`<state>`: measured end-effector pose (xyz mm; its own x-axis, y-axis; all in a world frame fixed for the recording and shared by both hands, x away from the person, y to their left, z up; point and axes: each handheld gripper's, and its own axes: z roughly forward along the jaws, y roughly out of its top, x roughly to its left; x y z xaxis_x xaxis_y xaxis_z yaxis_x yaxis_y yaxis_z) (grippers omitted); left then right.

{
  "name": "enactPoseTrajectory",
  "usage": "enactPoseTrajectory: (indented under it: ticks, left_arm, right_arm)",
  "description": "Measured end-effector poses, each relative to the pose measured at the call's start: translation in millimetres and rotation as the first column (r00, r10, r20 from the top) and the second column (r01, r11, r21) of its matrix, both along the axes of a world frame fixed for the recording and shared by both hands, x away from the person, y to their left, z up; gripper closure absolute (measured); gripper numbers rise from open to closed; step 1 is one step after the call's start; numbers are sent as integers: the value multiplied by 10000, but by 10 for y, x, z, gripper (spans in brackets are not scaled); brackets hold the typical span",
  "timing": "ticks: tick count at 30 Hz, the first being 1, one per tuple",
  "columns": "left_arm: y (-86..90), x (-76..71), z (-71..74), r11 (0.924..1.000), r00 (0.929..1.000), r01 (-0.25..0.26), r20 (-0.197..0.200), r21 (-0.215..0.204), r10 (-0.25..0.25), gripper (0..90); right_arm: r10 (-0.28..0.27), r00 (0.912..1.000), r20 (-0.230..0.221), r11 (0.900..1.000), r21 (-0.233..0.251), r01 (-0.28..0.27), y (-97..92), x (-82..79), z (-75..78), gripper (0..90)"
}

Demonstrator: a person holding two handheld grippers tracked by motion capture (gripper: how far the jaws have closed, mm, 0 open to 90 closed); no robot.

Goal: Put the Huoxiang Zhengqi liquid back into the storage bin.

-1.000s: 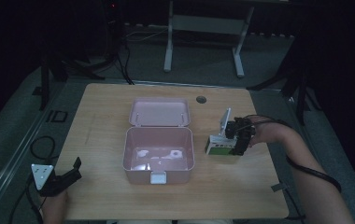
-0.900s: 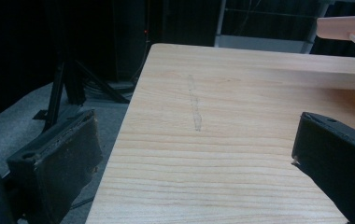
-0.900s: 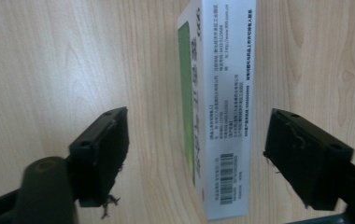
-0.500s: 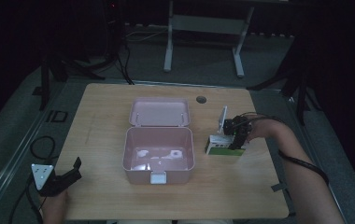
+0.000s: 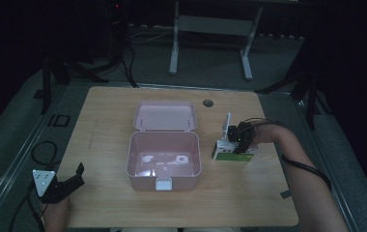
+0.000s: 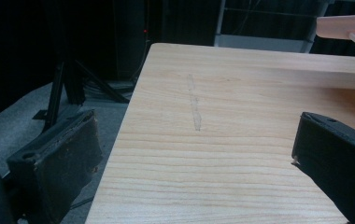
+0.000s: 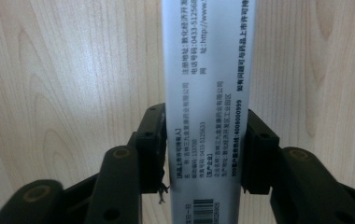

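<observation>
A white and green carton (image 5: 230, 153) lies on the wooden table (image 5: 104, 121), right of an open pink container (image 5: 143, 180). My right gripper (image 5: 240, 141) points down over the carton. Its jaws have just been closing, and in the right gripper view the right gripper (image 7: 207, 127) is shut on the carton's printed white face (image 7: 208, 70), one pad against each long side. My left gripper (image 5: 71, 178) rests at the table's front left corner. In the left gripper view it (image 6: 194, 140) stands open over bare wood.
The container's lid (image 5: 165, 116) lies flat behind it, and its pink edge (image 6: 348, 28) reaches into the left gripper view. A dark round hole (image 5: 208, 103) marks the table's back. Metal stand legs (image 5: 210, 29) and cables sit on the floor beyond.
My right gripper has sunk onto the carton and its jaws have closed on it. The left gripper has stayed in place.
</observation>
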<state>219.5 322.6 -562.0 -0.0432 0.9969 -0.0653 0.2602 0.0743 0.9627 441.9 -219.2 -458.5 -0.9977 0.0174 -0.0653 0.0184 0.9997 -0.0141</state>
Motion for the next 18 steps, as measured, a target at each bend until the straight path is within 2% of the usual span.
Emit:
enactPoseTrajectory:
  ticks: [7,18]
  left_arm:
    - [-1,-1,0,10000,10000,-15,8,7,15,13]
    - [-5,0,0,10000,10000,-33,-1,39,33,13]
  right_arm:
    - [215,9997,-148,9994,-285,-219,34,-25,15,619]
    - [220,9992,-327,9995,-214,-227,81,-118,129,619]
